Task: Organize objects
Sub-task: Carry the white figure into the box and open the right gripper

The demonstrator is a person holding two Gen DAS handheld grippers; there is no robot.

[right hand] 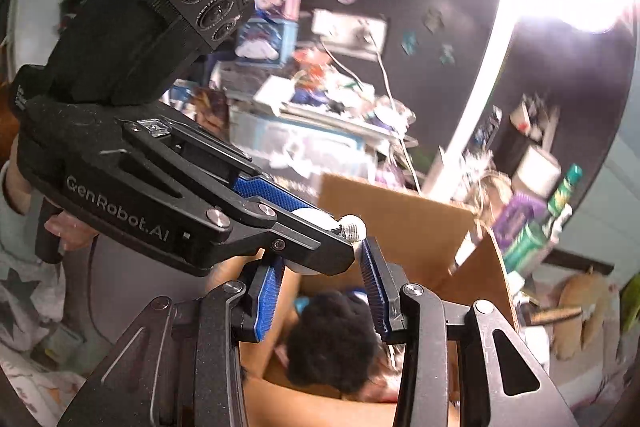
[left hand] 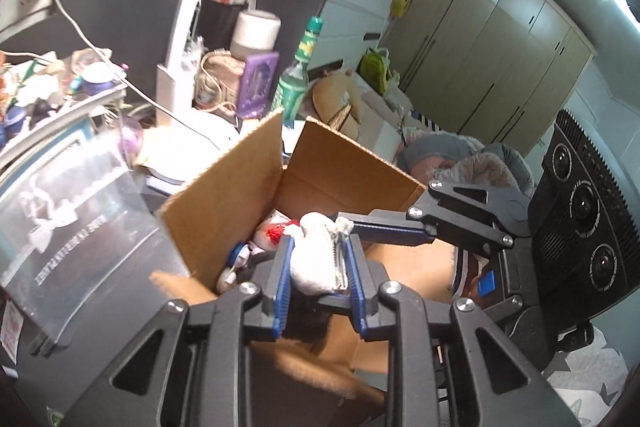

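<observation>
Left gripper (left hand: 318, 259) is clamping a white stuffed toy (left hand: 314, 259) over the open cardboard box (left hand: 224, 203) — likely for dropping in | right gripper (right hand: 326, 287) is hovering near, fingers narrowly apart, gripping nothing | dark fluffy thing (right hand: 332, 339) is already lying inside

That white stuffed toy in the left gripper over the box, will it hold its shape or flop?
The white stuffed toy looks soft: it bulges between the left gripper pads, so it probably squashes and droops. Probably light. Its fuzzy fabric should resist slipping, above the cardboard box.
</observation>
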